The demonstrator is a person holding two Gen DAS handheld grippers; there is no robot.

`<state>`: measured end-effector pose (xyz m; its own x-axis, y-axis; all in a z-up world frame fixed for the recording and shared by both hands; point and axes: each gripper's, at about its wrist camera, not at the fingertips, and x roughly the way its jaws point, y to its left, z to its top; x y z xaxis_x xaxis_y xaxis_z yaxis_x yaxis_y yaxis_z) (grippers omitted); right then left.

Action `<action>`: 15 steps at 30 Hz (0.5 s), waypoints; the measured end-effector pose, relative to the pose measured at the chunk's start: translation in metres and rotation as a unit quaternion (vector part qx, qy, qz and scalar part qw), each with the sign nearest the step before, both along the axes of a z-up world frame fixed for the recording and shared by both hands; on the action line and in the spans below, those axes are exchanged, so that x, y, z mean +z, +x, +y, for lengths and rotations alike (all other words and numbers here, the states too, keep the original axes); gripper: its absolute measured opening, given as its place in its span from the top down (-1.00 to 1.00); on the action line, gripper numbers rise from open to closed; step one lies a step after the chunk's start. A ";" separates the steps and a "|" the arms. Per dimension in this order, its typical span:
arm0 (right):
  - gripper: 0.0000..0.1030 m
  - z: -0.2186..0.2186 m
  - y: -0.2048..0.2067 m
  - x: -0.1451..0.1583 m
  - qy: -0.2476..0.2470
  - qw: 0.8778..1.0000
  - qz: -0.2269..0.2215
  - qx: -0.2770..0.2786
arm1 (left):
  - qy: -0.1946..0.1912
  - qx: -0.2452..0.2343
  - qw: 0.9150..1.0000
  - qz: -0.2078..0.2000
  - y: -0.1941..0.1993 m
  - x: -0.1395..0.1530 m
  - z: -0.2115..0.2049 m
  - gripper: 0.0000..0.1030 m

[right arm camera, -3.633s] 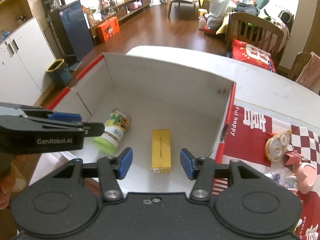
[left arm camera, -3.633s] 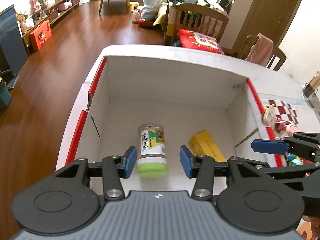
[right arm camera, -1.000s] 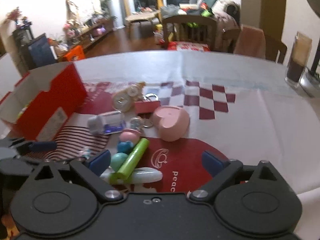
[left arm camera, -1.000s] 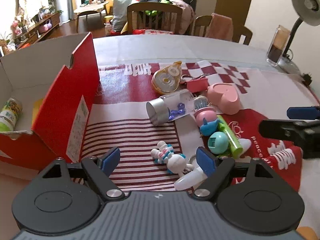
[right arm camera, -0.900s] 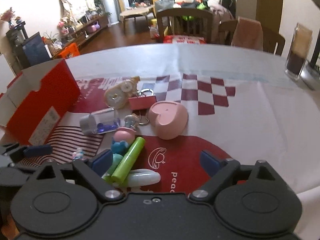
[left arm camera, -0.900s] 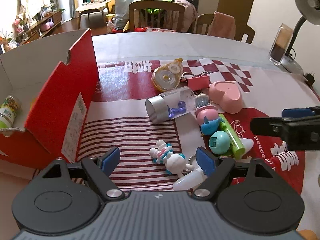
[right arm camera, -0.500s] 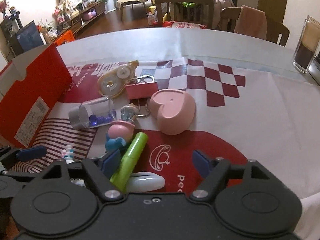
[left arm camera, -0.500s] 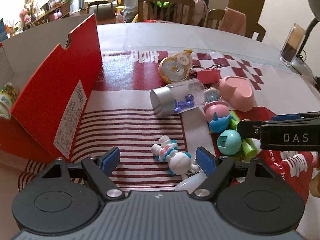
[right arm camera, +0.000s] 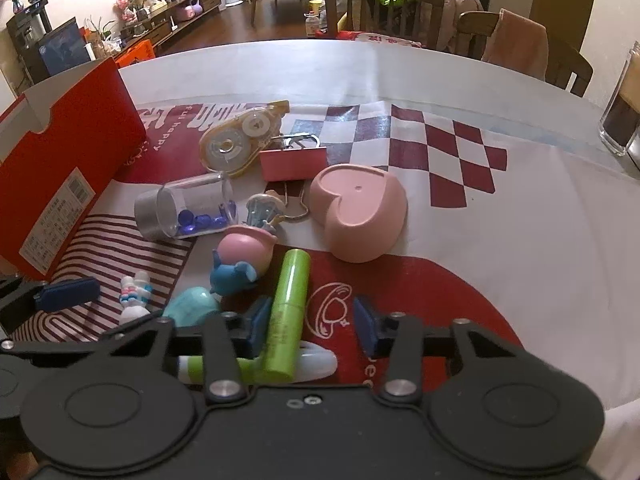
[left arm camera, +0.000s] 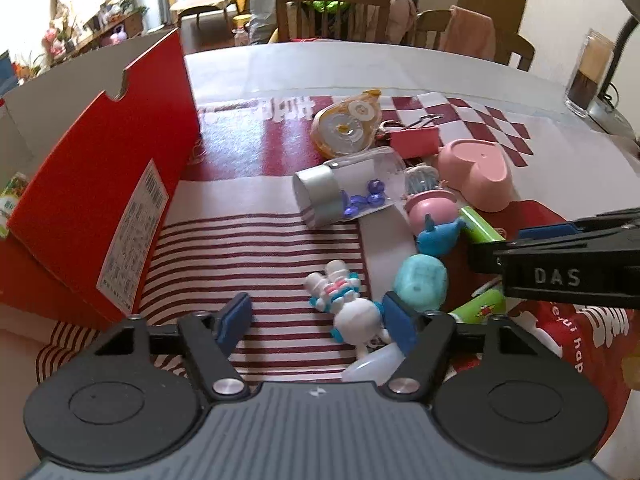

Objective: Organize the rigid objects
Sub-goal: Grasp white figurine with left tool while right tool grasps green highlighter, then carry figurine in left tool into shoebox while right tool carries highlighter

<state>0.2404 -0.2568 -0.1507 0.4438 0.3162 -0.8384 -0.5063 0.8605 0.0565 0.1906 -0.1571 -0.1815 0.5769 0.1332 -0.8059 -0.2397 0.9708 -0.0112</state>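
Lying between the spread fingers of the released right claw (right arm camera: 308, 326), the green tube (right arm camera: 287, 314) touches its left pad.

Two low, close views, shared clutter (left arm camera: 420, 216)

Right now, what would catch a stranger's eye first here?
The jumble of small toys on the patterned cloth: a pink heart-shaped dish, a lime-green tube between the open right tongs, a white bunny figure. A tall red box stands at the left.
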 end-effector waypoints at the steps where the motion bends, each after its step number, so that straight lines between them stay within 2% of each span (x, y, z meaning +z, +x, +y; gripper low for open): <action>1: 0.30 -0.001 0.000 0.000 -0.001 1.000 -0.002 0.001 | -0.003 -0.007 1.000 -0.001 0.000 0.000 -0.002 -0.04; 4: 0.54 -0.003 0.001 0.000 -0.002 1.000 -0.005 -0.001 | -0.004 -0.020 1.000 -0.004 0.001 0.002 -0.007 0.27; 5: 0.67 -0.005 0.002 0.000 0.001 1.000 -0.003 -0.003 | -0.001 -0.023 1.000 -0.004 0.001 0.002 -0.010 0.27; 15: 0.69 -0.020 0.000 0.010 0.036 0.999 0.003 -0.012 | -0.025 -0.005 1.000 -0.002 -0.001 0.005 -0.002 0.28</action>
